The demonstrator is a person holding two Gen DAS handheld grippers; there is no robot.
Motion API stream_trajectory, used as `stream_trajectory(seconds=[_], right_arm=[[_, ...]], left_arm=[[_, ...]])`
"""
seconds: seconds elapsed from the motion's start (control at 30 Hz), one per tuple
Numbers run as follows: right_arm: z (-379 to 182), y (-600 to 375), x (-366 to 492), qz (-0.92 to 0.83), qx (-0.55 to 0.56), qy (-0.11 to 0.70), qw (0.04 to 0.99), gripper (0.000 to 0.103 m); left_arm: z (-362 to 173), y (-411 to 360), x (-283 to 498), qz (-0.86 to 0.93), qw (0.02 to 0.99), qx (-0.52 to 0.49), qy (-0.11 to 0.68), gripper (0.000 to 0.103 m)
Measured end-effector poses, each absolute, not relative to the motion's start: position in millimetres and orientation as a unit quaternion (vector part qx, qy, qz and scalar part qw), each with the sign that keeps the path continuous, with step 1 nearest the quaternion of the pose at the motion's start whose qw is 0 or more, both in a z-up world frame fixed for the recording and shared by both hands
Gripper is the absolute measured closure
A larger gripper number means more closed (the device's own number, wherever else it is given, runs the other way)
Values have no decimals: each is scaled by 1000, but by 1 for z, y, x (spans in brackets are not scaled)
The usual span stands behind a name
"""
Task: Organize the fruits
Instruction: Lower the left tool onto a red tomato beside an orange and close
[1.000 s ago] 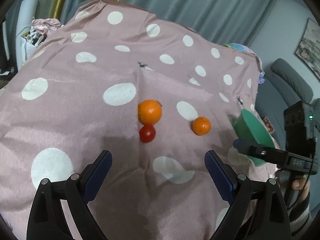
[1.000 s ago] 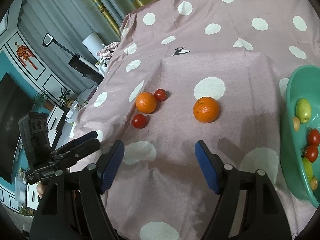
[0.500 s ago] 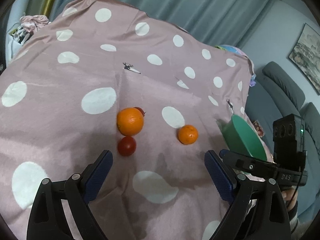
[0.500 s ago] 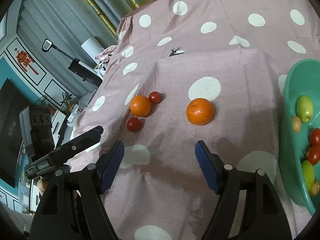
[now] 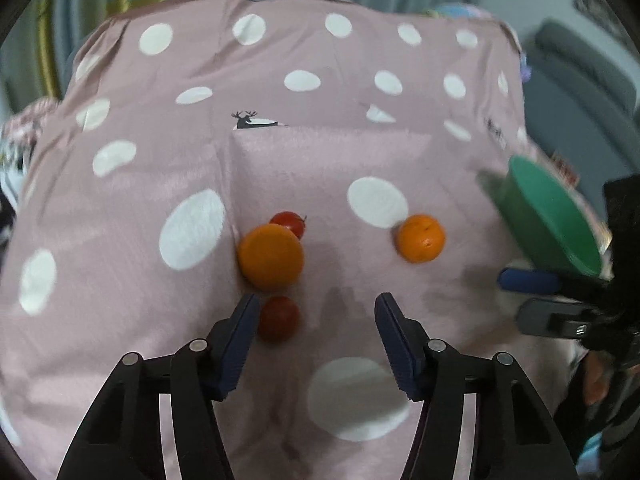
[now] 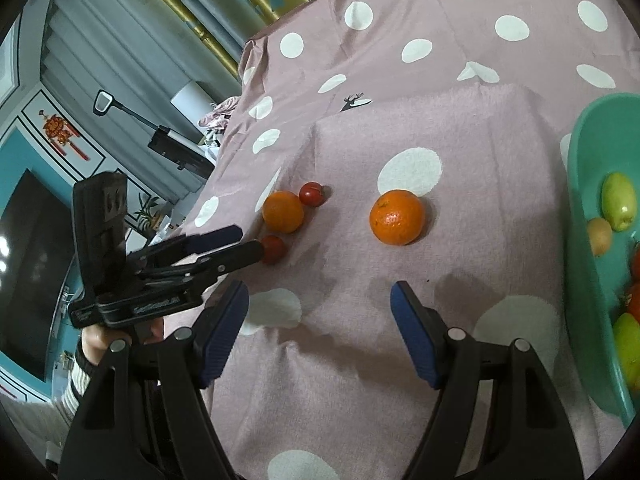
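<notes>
Four fruits lie on the pink dotted cloth (image 5: 120, 208): a near tomato (image 5: 278, 318), an orange (image 5: 270, 256) just behind it, a second tomato (image 5: 288, 222) behind that, and another orange (image 5: 420, 238) to the right. My left gripper (image 5: 316, 316) points down at the near tomato, which sits between its closing jaws beside the left pad; the right pad is well clear of it. In the right wrist view the left gripper (image 6: 248, 242) reaches the same tomato (image 6: 276, 249). My right gripper (image 6: 320, 300) hovers open and empty, short of the lone orange (image 6: 397, 217).
A green bowl (image 6: 580, 200) at the cloth's right edge holds several green, red and brown fruits. It also shows at the right as the bowl (image 5: 552, 220) in the left wrist view. Curtains, a TV and clutter lie beyond the cloth's left side.
My left gripper has moved in over the near tomato, rolled, and narrowed its jaws around it. The right gripper has barely shifted.
</notes>
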State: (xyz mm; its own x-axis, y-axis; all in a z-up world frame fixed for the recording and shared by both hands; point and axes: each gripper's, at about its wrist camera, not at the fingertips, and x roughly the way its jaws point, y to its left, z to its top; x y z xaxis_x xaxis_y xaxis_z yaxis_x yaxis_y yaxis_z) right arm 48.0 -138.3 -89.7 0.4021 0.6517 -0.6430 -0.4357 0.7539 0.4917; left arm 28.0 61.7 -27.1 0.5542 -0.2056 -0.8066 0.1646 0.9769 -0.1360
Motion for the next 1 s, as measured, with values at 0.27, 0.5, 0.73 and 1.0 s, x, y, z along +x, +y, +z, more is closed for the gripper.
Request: stream_trajectory(seconds=[0.27, 0.5, 0.73, 1.0], right_arm=[[-95, -143, 46, 348, 145, 434, 818, 28], [-100, -150, 45, 358, 159, 432, 812, 28], [-101, -158, 46, 356, 168, 431, 812, 29], [-101, -159, 47, 355, 163, 432, 813, 28]], left_arm=[[-32, 41, 40, -127, 852, 72, 503, 61], [-50, 31, 53, -105, 813, 154, 552, 61], [-64, 30, 62, -92, 791, 180, 577, 71], [-64, 34, 57, -95, 800, 133, 578, 74]])
